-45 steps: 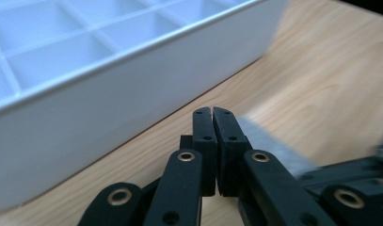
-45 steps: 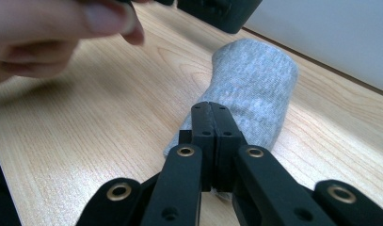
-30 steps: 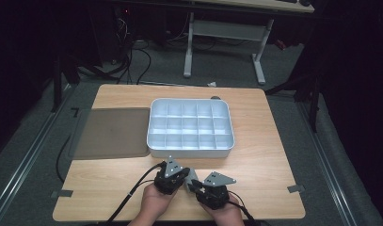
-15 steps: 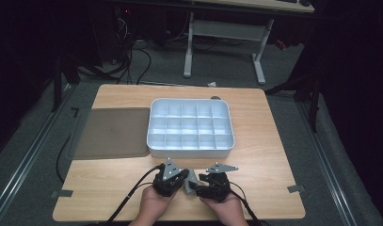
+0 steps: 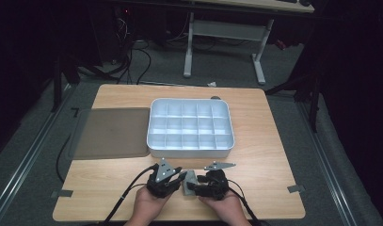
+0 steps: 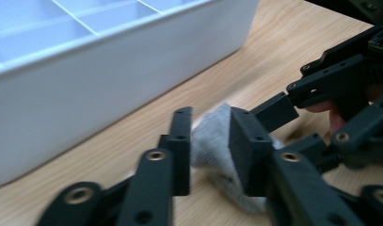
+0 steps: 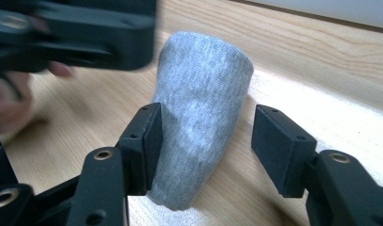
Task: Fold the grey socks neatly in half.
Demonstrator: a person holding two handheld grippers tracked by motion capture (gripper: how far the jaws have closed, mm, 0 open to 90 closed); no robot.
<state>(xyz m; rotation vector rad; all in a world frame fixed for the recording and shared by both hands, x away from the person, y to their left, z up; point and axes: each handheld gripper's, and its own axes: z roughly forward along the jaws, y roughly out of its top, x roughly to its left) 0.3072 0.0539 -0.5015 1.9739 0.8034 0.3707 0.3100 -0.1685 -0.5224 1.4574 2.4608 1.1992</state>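
Note:
A small grey knit cloth [image 5: 189, 178], rolled into a stubby bundle, stands on the wooden table near its front edge between my two grippers. My left gripper [image 5: 179, 175] comes at it from the left. In the left gripper view its jaws have just been opening, and the cloth [image 6: 208, 141] sits in the left gripper [image 6: 212, 127], loosely filling the gap. My right gripper [image 5: 195, 186] reaches in from the right. Its jaws have just been closing a little around the cloth [image 7: 203, 80]. In the right gripper [image 7: 208, 122], one pad touches the cloth and the other stands off it.
A white compartment tray [image 5: 154, 146] lies just behind the grippers, its near wall [image 6: 109, 80] close to the left jaws. A grey mat [image 5: 111, 132] lies to the left of the tray. The person's hands rest at the table's front edge.
The right gripper has rolled so that its grey plate now shows nearly edge-on, and it has moved in on the cloth. The left gripper has shifted slightly.

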